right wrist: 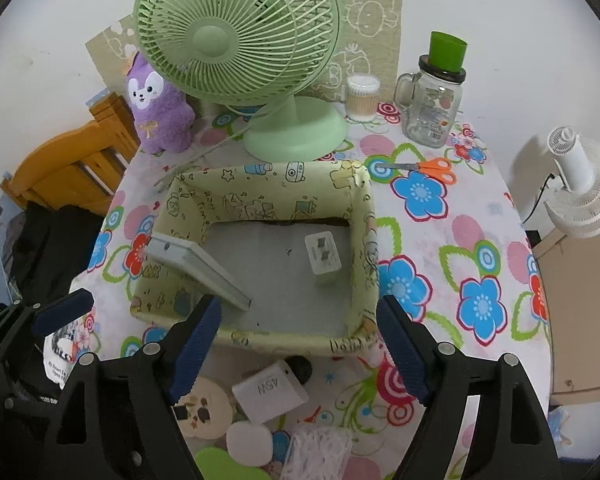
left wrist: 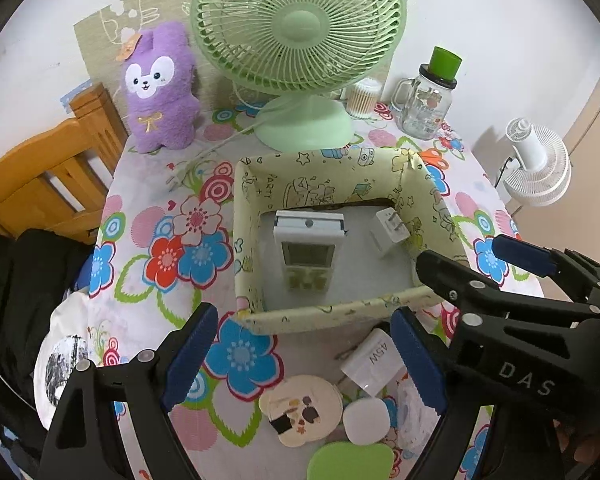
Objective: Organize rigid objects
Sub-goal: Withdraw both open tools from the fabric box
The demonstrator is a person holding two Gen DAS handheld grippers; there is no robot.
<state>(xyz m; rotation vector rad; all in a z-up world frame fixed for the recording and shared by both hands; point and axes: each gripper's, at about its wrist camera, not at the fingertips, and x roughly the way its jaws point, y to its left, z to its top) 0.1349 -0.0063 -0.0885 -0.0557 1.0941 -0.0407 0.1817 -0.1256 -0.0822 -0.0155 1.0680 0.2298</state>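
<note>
Flower-print tablecloth (left wrist: 168, 240) fills the scene, with the big pale-green desk fan (left wrist: 300, 40) at the back. In front sits the yellow cartoon-print open box (left wrist: 332, 314); a white remote-like device (left wrist: 306, 252) leans inside on its left wall, a small white plug adapter (left wrist: 390, 228) stands to the right. Left gripper (left wrist: 304, 364) spread wide, empty, over the white "ASN" charger block (left wrist: 374, 360). Right gripper (right wrist: 300, 348) gapes too, holding nothing.
</note>
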